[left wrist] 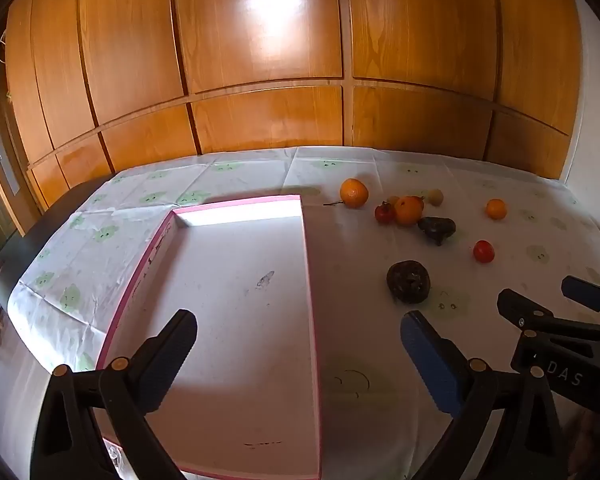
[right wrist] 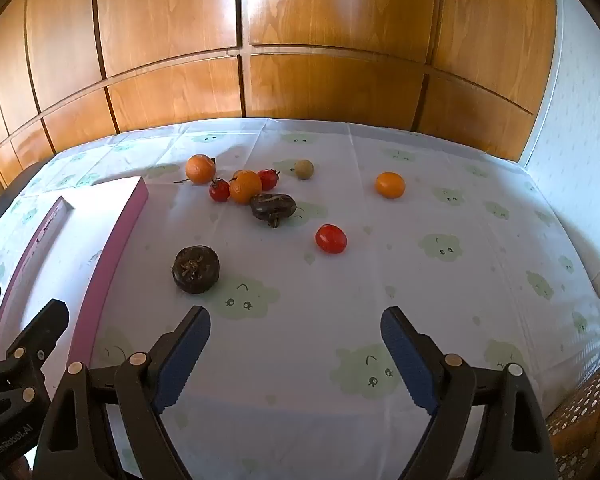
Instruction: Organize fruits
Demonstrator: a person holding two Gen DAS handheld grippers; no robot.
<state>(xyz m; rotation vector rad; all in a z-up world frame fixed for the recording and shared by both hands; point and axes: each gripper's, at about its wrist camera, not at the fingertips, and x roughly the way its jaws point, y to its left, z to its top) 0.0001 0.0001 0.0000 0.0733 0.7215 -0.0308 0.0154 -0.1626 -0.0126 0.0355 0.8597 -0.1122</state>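
Observation:
A shallow pink-rimmed white box (left wrist: 306,264) (right wrist: 120,232) lies on the table's left half. To its right, fruits lie loose on the cloth: three oranges (right wrist: 199,168) (right wrist: 245,187) (right wrist: 390,185), red tomatoes (right wrist: 331,238) (right wrist: 219,190), a small pale fruit (right wrist: 303,169) and two dark wrinkled fruits (right wrist: 196,269) (right wrist: 273,207). My left gripper (left wrist: 298,332) hovers open over the box's near end, nothing between its fingers. The right gripper (right wrist: 296,330) is open above bare cloth, short of the nearer dark fruit (left wrist: 408,281), and shows in the left wrist view (left wrist: 552,300).
A white cloth with pale green cartoon prints (right wrist: 440,248) covers the table. Wooden cabinet doors (left wrist: 260,80) rise just behind its far edge. A white wall (right wrist: 580,100) stands at the right, and a woven cane surface (right wrist: 580,408) shows at the lower right.

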